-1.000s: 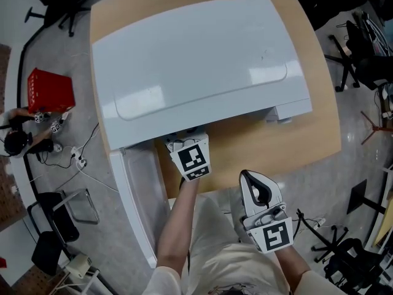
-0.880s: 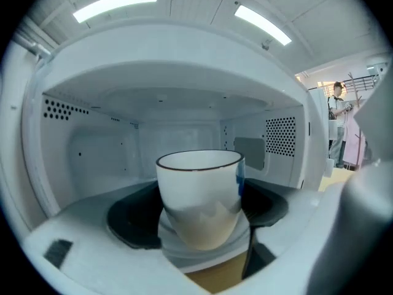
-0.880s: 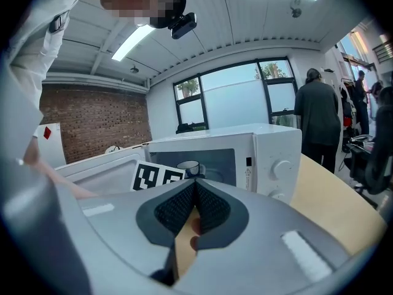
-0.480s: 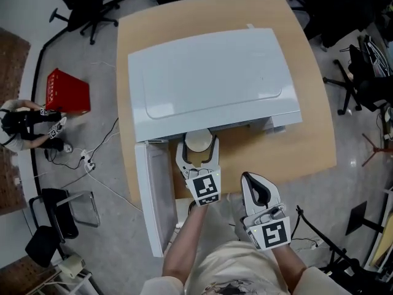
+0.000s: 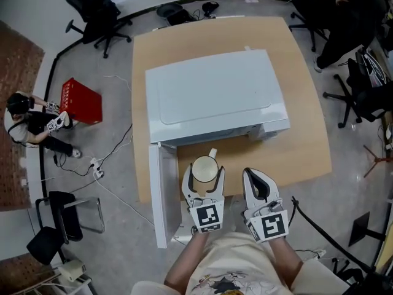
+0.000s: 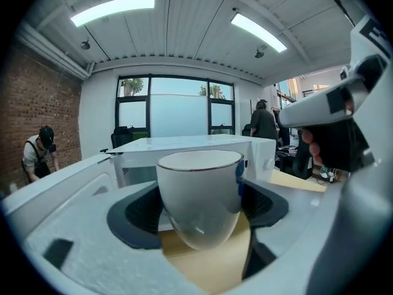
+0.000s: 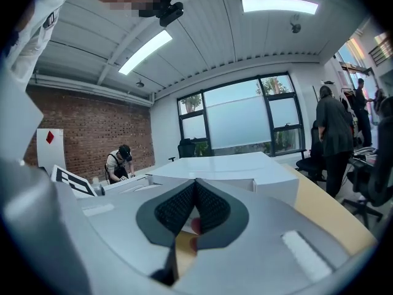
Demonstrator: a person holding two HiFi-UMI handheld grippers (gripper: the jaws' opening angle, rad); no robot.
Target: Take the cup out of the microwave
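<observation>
Plainly upright cup (image 5: 204, 169), handle toward microwave (image 5: 215, 94)

**Microwave on the surface, cup held before it**

The microwave (image 5: 215, 97) is set at the middle of the surface (image 5: 307, 146), with its door (image 5: 158, 195) swung out at the left front, past the surface's near edge. The cup (image 5: 204, 165) is held upright just before the microwave, clamped between the jaws of the left tool (image 5: 204, 172). The right tool (image 5: 256, 177) is placed just to the right of the left one, its jaws pressed together on nothing. On the floor, to the left of the surface, a crate (image 5: 81, 101) is seen, with a crouching person (image 5: 31, 125) farther left.
</observation>
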